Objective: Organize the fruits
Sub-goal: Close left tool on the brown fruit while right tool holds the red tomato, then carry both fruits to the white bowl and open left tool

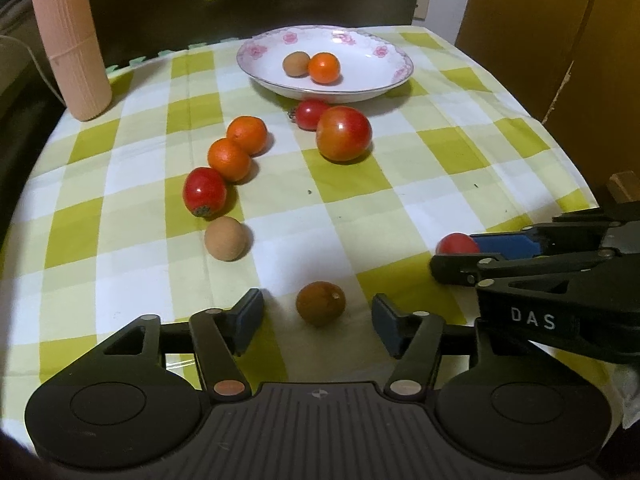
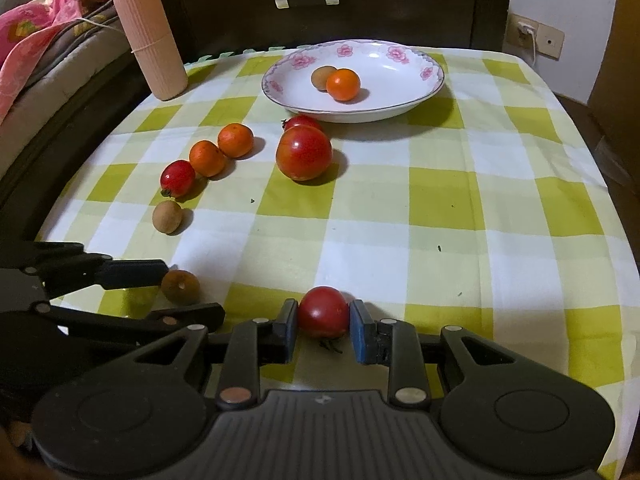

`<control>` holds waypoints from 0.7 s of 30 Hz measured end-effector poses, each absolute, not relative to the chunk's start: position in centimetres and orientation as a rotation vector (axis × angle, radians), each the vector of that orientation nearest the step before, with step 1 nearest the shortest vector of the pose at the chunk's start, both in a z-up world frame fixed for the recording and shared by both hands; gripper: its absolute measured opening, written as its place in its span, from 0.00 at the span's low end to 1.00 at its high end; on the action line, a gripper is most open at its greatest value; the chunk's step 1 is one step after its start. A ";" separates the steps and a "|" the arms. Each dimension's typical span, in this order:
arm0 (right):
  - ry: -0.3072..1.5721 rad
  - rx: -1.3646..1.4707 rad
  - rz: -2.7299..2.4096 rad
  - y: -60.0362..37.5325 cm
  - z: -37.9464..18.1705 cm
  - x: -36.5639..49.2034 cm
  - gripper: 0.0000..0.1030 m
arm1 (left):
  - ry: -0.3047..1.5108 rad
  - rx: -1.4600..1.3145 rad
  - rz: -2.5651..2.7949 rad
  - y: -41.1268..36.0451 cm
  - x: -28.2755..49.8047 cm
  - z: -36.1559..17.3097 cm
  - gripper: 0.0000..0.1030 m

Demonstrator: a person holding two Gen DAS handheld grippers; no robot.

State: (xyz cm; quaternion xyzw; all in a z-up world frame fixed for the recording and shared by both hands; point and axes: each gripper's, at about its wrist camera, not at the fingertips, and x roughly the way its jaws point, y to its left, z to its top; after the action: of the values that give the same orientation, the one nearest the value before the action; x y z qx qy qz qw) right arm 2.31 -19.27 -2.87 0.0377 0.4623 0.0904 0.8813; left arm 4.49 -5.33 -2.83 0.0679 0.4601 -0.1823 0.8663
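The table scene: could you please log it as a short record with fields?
Surface: checked tablecloth
Plate: holds one orange fruit and one tan fruit
Right gripper: jaws shut on small red tomato
Left gripper: jaws open, dark brown fruit between them, untouched
Loose fruit: large tomato, two oranges, others
Back left: pink ribbed container

Only one marking is legible: the white capital letters "DAS", printed on the black body of the right gripper point(image 1: 456, 258), on the block behind its jaws, as seen from the left wrist view. No other text, label, brand, number or sign can be read in either view.
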 end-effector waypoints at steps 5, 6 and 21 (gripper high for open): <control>0.964 0.065 0.177 -19.0 -2.8 2.2 0.26 | 0.963 0.168 -0.380 -5.4 4.2 -2.8 0.67; 0.967 0.056 0.171 -18.9 -2.8 2.2 0.26 | 0.964 0.181 -0.380 -5.5 4.2 -2.8 0.66; 1.001 -0.007 0.121 -16.3 -0.2 1.8 0.24 | 1.037 -0.030 -0.378 -3.1 6.4 -0.9 0.32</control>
State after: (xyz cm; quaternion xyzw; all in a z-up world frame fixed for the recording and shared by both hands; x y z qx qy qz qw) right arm 1.84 -16.30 -0.25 -0.0033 0.4797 0.0579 0.8755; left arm 6.43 -3.06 -0.94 -0.0140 0.4927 -0.1794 0.8514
